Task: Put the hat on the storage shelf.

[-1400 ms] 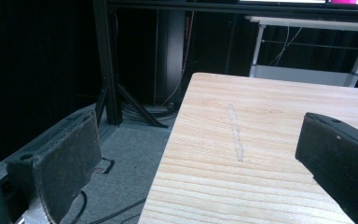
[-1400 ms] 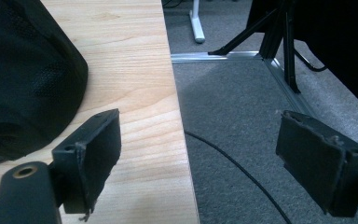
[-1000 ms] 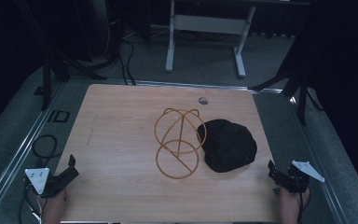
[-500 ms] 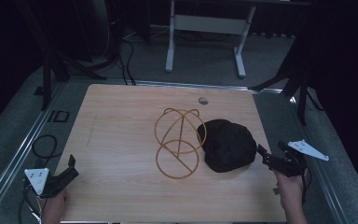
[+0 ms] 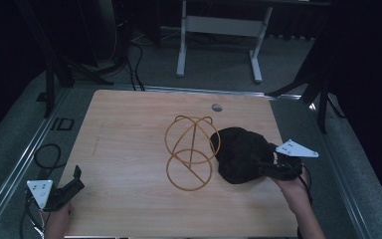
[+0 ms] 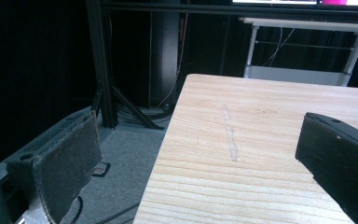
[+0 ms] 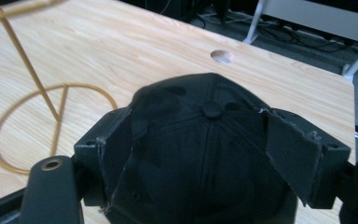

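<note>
A black cap lies on the right part of the wooden table, beside a gold wire stand made of rings and thin rods. My right gripper reaches in from the front right, at the cap's near edge. In the right gripper view its jaws stand open on either side of the cap, whose top button faces me; the gold stand is at the left. My left gripper rests open at the table's front left corner, with bare wood between its pads.
A round hole is cut in the table near the far edge. A white metal frame stands on the floor beyond the table. Cables lie on the floor at the left, and dark stands flank both sides.
My right gripper has moved forward and left from the table's front right corner up to the cap's edge. The left gripper, the cap and the stand have stayed put.
</note>
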`<state>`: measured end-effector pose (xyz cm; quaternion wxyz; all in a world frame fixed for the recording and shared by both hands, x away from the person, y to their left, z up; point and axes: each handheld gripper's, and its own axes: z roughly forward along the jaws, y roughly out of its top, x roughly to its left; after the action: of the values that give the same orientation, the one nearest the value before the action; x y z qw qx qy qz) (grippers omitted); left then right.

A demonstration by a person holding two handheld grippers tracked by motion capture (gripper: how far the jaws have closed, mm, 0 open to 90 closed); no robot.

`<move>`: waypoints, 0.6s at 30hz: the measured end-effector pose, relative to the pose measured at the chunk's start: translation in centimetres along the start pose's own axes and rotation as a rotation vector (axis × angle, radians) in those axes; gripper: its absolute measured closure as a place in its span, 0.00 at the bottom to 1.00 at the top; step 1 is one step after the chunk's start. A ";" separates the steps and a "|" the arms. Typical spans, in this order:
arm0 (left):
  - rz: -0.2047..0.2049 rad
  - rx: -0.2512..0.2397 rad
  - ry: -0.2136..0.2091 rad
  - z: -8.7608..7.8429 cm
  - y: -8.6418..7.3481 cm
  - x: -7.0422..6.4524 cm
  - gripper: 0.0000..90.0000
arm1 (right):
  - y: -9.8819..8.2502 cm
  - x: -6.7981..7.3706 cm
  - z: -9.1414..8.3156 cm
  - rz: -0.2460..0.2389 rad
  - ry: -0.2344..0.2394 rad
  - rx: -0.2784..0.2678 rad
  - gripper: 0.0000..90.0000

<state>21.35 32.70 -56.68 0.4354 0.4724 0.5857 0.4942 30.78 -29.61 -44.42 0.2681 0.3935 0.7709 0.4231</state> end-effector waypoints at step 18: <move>0.006 -0.003 -0.018 0.0 0.0 -0.1 0.01 | -2.2 -1.8 4.7 0.028 0.003 0.125 0.51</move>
<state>21.33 32.61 -56.69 0.4400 0.4781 0.5796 0.4918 34.42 -29.75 -48.46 0.2362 0.4195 0.7905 0.3786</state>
